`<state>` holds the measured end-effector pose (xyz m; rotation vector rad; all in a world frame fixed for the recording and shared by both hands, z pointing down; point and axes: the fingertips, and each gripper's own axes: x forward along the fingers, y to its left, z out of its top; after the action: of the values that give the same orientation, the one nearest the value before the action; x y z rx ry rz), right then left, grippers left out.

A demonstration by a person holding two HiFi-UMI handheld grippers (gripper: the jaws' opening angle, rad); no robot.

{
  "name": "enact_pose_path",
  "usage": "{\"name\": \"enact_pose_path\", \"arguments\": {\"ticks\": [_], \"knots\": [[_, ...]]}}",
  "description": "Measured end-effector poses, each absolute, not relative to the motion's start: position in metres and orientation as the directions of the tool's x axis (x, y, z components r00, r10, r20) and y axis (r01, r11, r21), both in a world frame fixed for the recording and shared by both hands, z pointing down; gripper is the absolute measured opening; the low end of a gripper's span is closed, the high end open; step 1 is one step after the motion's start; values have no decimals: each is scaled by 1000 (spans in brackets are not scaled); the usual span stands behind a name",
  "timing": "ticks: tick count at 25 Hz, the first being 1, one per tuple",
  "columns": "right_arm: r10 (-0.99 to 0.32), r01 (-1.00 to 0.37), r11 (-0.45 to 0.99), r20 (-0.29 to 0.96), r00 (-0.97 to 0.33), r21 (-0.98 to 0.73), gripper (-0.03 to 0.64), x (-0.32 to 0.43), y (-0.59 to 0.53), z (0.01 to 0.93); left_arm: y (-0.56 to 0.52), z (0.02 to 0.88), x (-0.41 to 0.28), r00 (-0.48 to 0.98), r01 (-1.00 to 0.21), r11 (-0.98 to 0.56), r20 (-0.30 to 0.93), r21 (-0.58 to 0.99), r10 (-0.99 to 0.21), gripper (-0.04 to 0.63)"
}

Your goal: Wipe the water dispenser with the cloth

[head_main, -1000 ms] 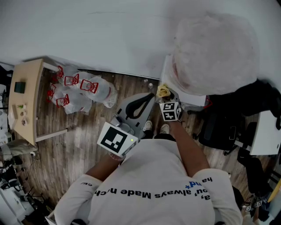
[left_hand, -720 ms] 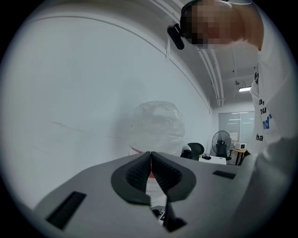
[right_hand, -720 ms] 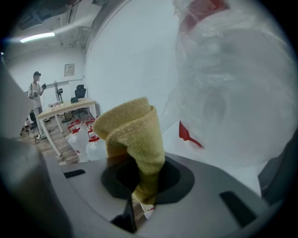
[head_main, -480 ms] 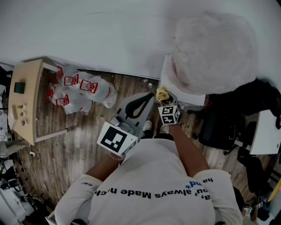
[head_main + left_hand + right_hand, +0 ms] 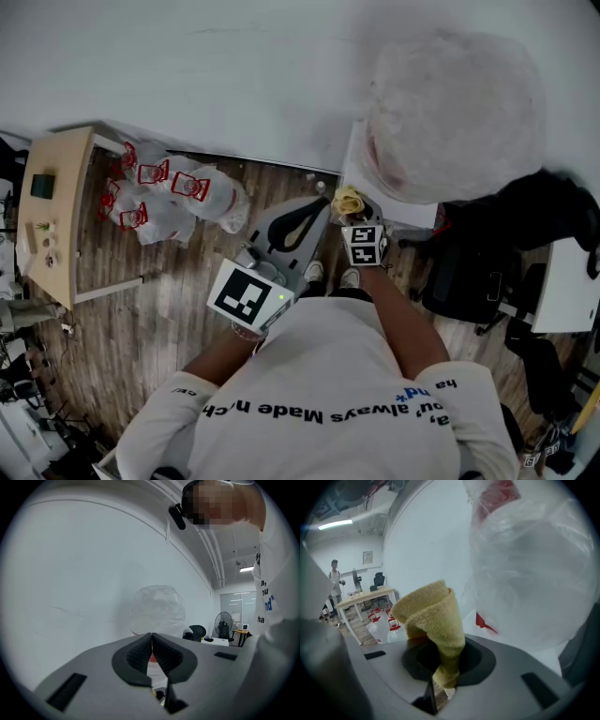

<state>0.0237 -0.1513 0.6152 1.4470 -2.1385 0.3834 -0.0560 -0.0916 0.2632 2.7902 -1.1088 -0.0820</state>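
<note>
My right gripper (image 5: 443, 660) has its jaws clamped on the yellow cloth (image 5: 433, 620), pinching a narrow lower fold while most of the cloth stands up loose above the jaws. My left gripper (image 5: 151, 651) has its jaws pressed together with nothing between them. It is held just left of the right one, pointing toward the wall. In the head view the cloth (image 5: 348, 199) sits right at the near corner of the white water dispenser (image 5: 361, 159); I can't tell whether it is touching. My judgement is that wiping is under way or about to start. The risk is that the grip is only on a thin fold, so dragging across the dispenser could pull the cloth out. The loose top could also snag the plastic wrap (image 5: 534, 573) and tug it. As for containers, the big bottle (image 5: 455, 112) on top of the dispenser is fully wrapped in cloudy plastic, so I can't read its fill level. The red-printed plastic bags (image 5: 178, 192) on the floor look stuffed, though their contents are unclear.
</note>
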Motion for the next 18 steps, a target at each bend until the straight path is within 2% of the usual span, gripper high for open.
{"name": "enact_pose_path", "arguments": {"ticks": [7, 18], "knots": [[-833, -933, 340, 497, -242, 115, 63, 40, -163, 583, -90, 260, -54, 730, -675, -723, -11, 147, -683, 20], [-837, -946, 274, 527, -146, 173, 61, 83, -163, 608, -88, 263, -46, 741, -665, -733, 4, 143, -671, 20]]}}
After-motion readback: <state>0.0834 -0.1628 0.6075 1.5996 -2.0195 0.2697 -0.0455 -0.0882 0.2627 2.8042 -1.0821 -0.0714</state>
